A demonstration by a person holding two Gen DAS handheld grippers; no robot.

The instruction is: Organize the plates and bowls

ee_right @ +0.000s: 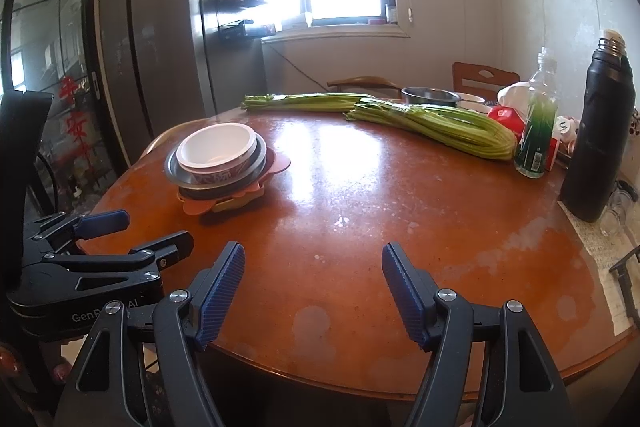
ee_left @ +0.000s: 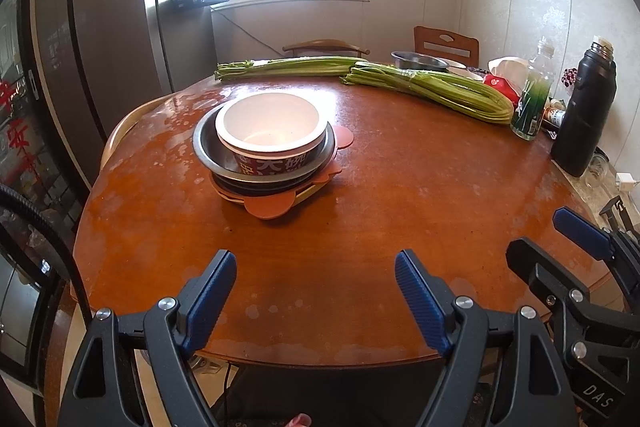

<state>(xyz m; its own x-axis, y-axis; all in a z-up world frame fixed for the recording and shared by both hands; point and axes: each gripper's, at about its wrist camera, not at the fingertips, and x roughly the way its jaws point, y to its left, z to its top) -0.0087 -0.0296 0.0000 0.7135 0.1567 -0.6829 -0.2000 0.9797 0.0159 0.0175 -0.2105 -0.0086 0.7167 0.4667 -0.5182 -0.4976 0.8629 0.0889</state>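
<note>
A white-lined paper bowl (ee_left: pixel 269 127) (ee_right: pixel 216 151) sits inside a steel bowl (ee_left: pixel 206 147) (ee_right: pixel 173 169), stacked on dark, yellow and salmon plates (ee_left: pixel 269 207) (ee_right: pixel 198 207) at the table's left centre. My left gripper (ee_left: pixel 316 279) is open and empty, over the near table edge, well short of the stack. My right gripper (ee_right: pixel 314 269) is open and empty over the near edge, to the right of the stack. Each gripper shows in the other's view: the right one (ee_left: pixel 560 239), the left one (ee_right: pixel 148 231).
Two celery bundles (ee_left: pixel 432 89) (ee_right: pixel 432 125) lie along the far side of the round wooden table (ee_left: pixel 400 195). A steel basin (ee_left: pixel 418 61), a clear bottle (ee_left: pixel 534 99) (ee_right: pixel 538 123), a black thermos (ee_left: pixel 584 115) (ee_right: pixel 604 131) and a red packet stand at the right. A fridge stands left.
</note>
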